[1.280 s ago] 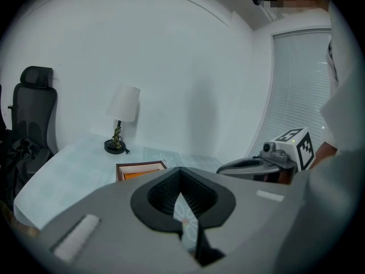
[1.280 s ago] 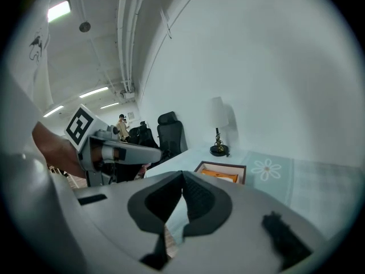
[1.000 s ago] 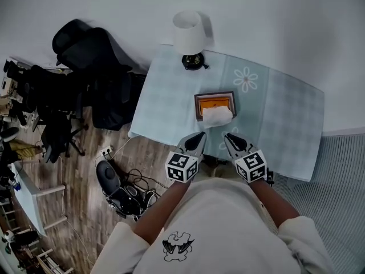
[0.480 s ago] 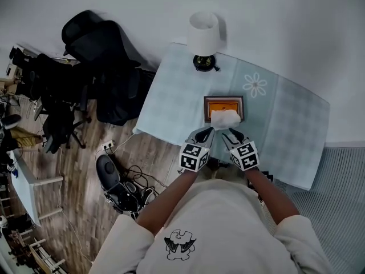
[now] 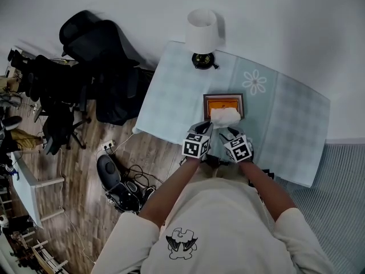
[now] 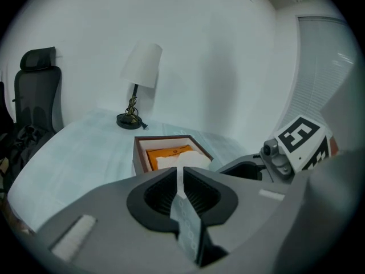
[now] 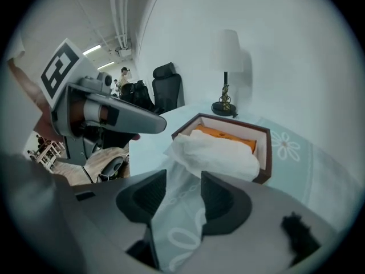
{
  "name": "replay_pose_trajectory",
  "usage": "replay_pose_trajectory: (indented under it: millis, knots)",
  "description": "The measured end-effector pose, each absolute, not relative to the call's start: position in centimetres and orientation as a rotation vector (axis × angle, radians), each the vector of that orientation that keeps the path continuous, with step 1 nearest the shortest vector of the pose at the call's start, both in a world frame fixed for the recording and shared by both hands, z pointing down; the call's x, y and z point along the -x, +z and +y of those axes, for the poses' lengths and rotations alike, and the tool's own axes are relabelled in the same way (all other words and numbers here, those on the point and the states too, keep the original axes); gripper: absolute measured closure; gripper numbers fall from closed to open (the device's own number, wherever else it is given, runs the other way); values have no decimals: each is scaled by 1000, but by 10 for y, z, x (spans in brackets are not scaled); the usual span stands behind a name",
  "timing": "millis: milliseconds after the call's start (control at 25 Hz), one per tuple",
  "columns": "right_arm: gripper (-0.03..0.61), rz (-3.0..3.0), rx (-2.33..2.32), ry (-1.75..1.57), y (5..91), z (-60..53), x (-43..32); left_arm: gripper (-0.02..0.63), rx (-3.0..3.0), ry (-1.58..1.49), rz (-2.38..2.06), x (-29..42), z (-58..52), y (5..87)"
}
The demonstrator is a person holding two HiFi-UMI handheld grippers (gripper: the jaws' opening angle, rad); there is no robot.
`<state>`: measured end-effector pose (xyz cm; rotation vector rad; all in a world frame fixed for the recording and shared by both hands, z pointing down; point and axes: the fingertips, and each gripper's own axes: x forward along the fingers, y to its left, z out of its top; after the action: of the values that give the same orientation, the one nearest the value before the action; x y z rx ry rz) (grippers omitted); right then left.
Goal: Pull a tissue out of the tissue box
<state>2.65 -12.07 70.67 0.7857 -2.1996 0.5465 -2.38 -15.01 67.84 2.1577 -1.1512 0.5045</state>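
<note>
Right claw (image 7: pixel 182 178) is opening, its jaws already wide, with only patterned cloth between them. The tissue (image 7: pixel 214 156) sits just ahead at 12 o'clock and isn't in the gap yet. Left claw (image 6: pixel 179 173) has its jaws all but together, with nothing in them. The tissue (image 5: pixel 225 116) spills over the 6 o'clock edge of the tissue box (image 5: pixel 223 103), which stands on the worktop (image 5: pixel 285 113) with the lamp (image 5: pixel 202 36) off at 11 o'clock.

Here's the danger. If the right claw closes on just the thin near flap, I'd expect a tear rather than a clean pull. If it bites too deep into the bunch, a whole wad could come out. The box looks light and nothing is holding it down, since the left claw (image 5: pixel 205 129) sits at 7 o'clock of the tissue, apart from the box. So a sharp tug could lift or drag the box towards the worktop's near edge.

Against a second ago, both claws were lower in the head view and spread wider, well short of the tissue. Now they've closed in side by side, and the right claw (image 5: pixel 230 133) has its tips at the tissue's near edge. It was nearly shut then and gapes now. The tissue and box look unmoved.
</note>
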Motion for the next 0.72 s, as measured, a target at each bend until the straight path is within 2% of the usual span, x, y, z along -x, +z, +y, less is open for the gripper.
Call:
replay_pose_trajectory:
  millis: [280,720]
  knots:
    - [385,-2128,-789,168,704,-126,-24,568,-2124,523,-1166,31,-141,686]
    - [385,-2190,-778,255,701,-132,-15,557,-2089,550,-1148,37,-139,705]
